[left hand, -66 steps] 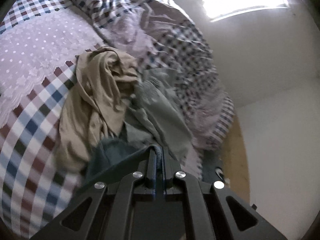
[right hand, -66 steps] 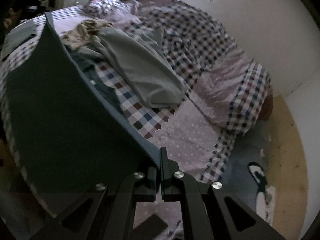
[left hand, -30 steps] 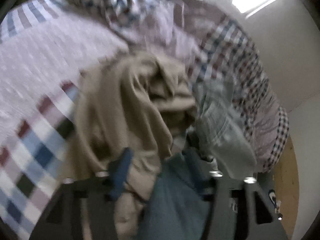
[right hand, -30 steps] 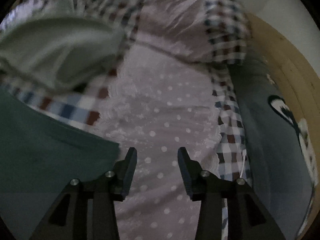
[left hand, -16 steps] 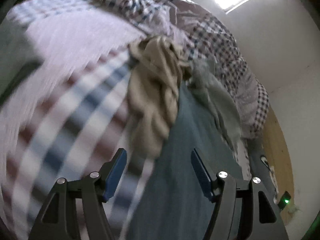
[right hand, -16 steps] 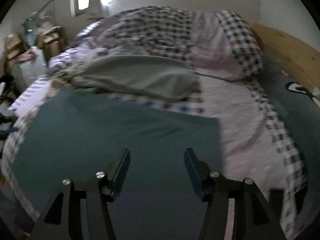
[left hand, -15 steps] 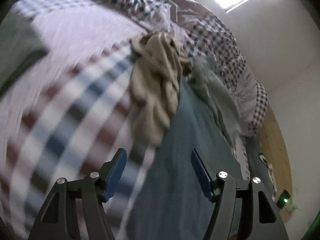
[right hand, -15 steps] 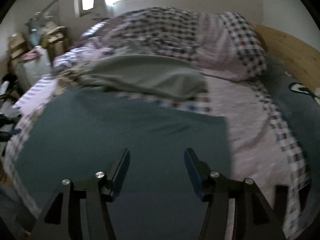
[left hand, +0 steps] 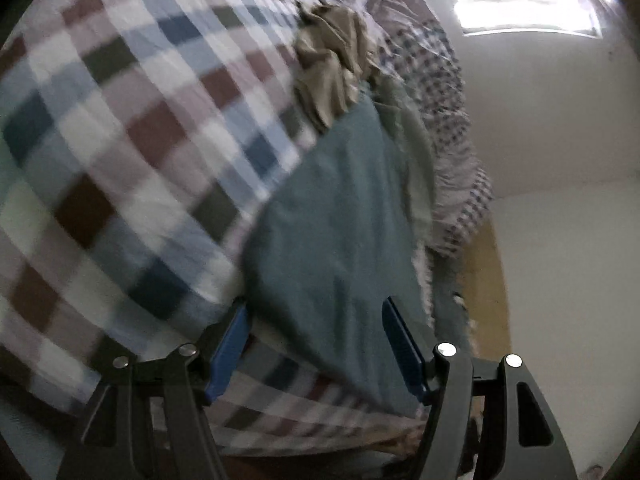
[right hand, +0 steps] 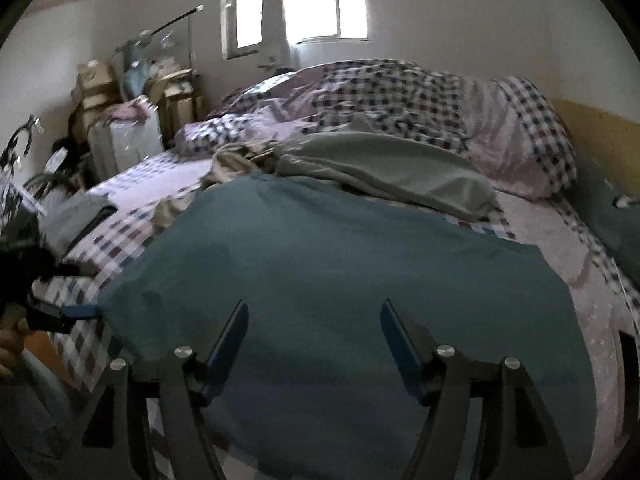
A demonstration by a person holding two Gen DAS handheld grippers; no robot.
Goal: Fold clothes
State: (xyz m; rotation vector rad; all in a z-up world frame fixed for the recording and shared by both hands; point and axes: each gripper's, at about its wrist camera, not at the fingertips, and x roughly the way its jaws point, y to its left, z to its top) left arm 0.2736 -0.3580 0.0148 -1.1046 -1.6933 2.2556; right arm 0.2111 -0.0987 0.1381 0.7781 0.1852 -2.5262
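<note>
A: Left gripper point(left hand: 316, 344)?
B: Jaws spread wide, nothing between them. Low at the bed edge, over the near corner of the teal cloth point(left hand: 340, 216).

A: Right gripper point(right hand: 312, 340)?
B: Also wide apart and empty, poised above the same cloth point(right hand: 340, 272); contact cannot be judged.

A: Cloth position, orientation?
B: Spread flat on the checked bedsheet point(left hand: 120, 120). Right view: long axis runs left to right across the bed, far edge touching the grey garment point(right hand: 392, 168). A tan garment point(left hand: 332, 64) lies bunched at the far left corner.

A: Any writing or labels?
B: None legible. Left view is motion-blurred.

A: Surroundings?
B: Crumpled checked quilt point(right hand: 420, 96) behind, window point(right hand: 300, 0), boxes point(right hand: 96, 92) left.
</note>
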